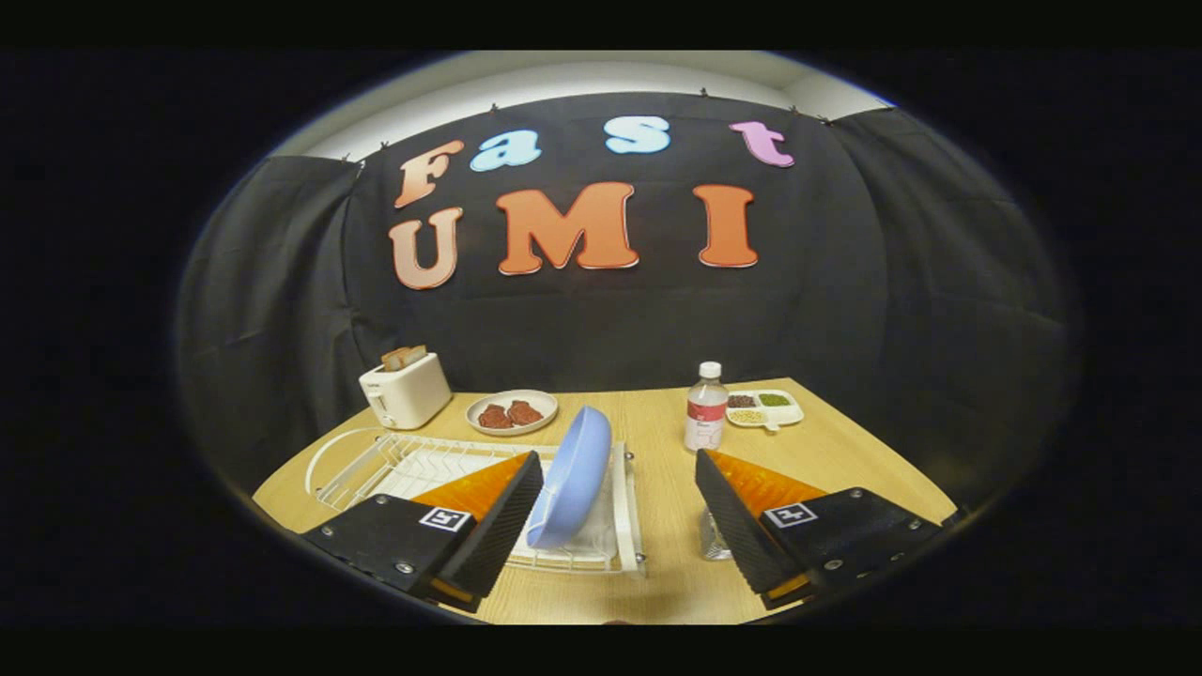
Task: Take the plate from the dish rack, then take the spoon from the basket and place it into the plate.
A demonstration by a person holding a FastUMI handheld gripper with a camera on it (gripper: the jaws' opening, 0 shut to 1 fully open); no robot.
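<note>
Gripper [620, 488] is spread wide, holding nothing; the blue plate [570, 477] stands on edge in the white rack [404, 467], just beside the left finger [498, 512], between the fingers

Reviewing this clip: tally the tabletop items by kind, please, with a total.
Plates: 3, blue plate upright in the dish rack, round plate of food, divided plate
Toasters: 1
Bottles: 1
Racks: 1
Total: 6
The tongs are open, blue plate just ahead.
</note>
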